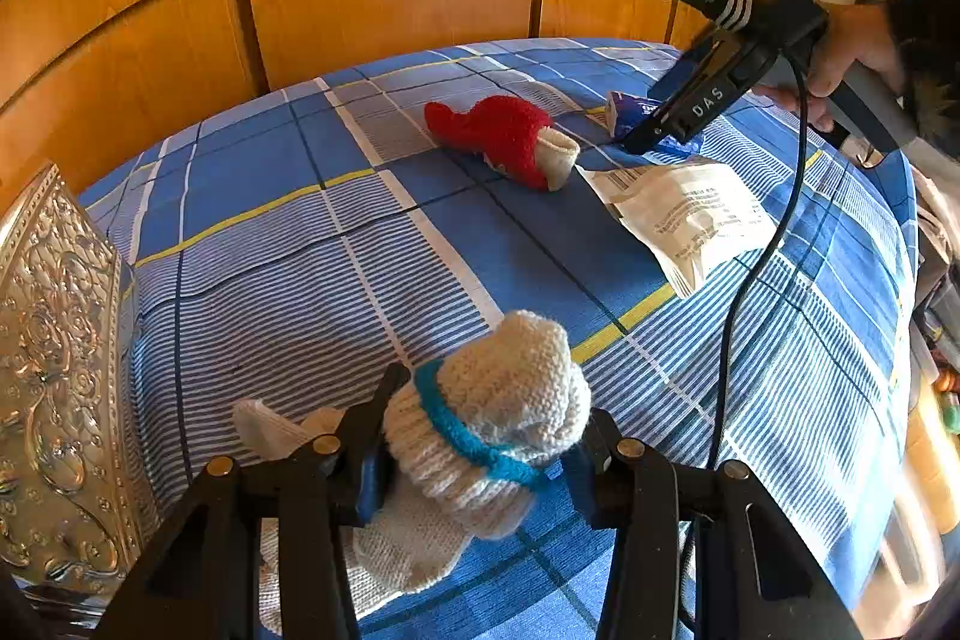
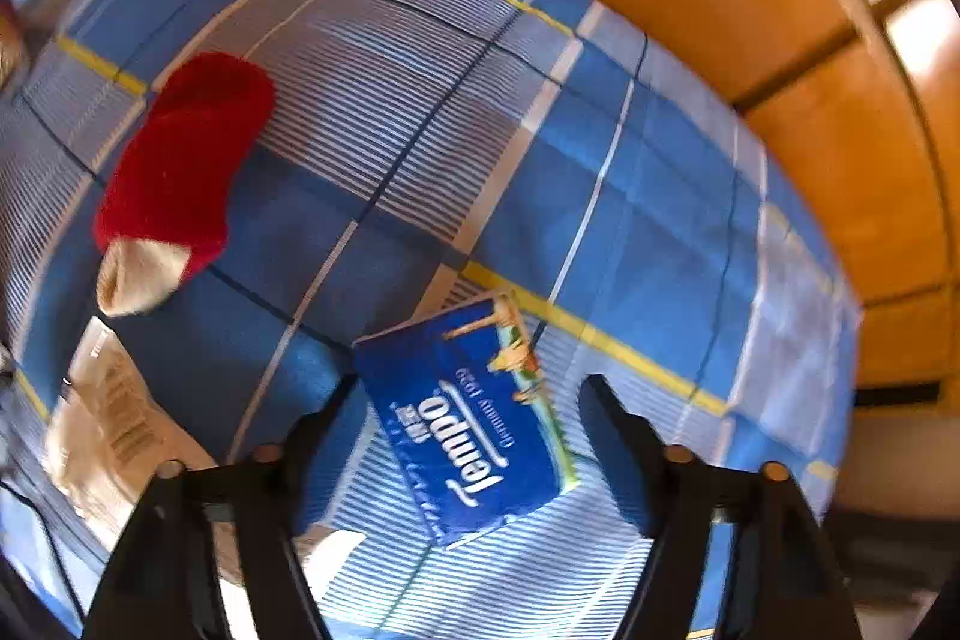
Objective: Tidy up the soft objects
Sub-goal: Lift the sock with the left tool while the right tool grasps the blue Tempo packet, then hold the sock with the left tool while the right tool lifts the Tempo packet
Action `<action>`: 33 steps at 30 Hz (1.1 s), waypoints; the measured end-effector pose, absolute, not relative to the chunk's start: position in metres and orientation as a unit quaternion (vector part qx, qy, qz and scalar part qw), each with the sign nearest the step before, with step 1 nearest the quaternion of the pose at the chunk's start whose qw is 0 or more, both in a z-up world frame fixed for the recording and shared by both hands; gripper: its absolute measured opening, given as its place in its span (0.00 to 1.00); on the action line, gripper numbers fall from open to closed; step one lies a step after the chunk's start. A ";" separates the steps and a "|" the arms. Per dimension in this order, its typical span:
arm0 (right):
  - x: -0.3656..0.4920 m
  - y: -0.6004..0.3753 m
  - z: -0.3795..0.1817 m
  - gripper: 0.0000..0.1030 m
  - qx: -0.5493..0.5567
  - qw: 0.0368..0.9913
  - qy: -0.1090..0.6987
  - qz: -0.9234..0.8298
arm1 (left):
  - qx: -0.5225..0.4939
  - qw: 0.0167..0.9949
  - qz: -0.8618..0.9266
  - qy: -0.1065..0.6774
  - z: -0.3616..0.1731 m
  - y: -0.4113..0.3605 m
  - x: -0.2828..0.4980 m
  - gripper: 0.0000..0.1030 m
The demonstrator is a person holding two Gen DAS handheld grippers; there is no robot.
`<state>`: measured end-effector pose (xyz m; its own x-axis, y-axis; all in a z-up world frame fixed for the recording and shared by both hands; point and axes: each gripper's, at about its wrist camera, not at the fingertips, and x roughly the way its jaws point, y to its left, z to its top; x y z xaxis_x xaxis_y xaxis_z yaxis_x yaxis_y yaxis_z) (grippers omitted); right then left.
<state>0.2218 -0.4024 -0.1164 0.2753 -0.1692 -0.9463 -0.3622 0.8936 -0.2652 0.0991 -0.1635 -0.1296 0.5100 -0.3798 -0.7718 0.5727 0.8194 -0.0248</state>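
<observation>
Left tool (image 1: 486, 436) clamps a cream knit sock (image 1: 498, 418) (blue-banded); right tool (image 2: 468, 430) gapes astride a tissue pack (image 2: 462, 424).

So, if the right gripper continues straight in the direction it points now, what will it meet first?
Most likely the blue tissue pack. It lies on the bedspread between the open fingers of the right gripper, which point steeply down at it. No contact shows yet, though depth is hard to judge.
</observation>
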 end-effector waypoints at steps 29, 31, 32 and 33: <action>0.022 -0.451 -0.119 0.59 0.072 0.819 0.557 -0.115 | 0.136 0.863 -0.265 0.408 -0.128 -0.169 0.096 0.46; 0.023 -0.451 -0.121 0.58 0.072 0.823 0.550 -0.119 | 0.136 0.861 -0.261 0.414 -0.127 -0.170 0.098 0.45; 0.021 -0.449 -0.121 0.57 0.072 0.826 0.546 -0.122 | 0.136 0.860 -0.259 0.418 -0.127 -0.171 0.099 0.45; 0.020 -0.446 -0.119 0.57 0.069 0.828 0.542 -0.125 | 0.135 0.858 -0.257 0.423 -0.126 -0.172 0.100 0.45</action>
<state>0.0198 -0.4463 -0.1194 0.3816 -0.1318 -0.9149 0.2821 0.9592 -0.0205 0.1002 -0.1717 -0.1262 0.5100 -0.3265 -0.7958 0.5555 0.8314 0.0149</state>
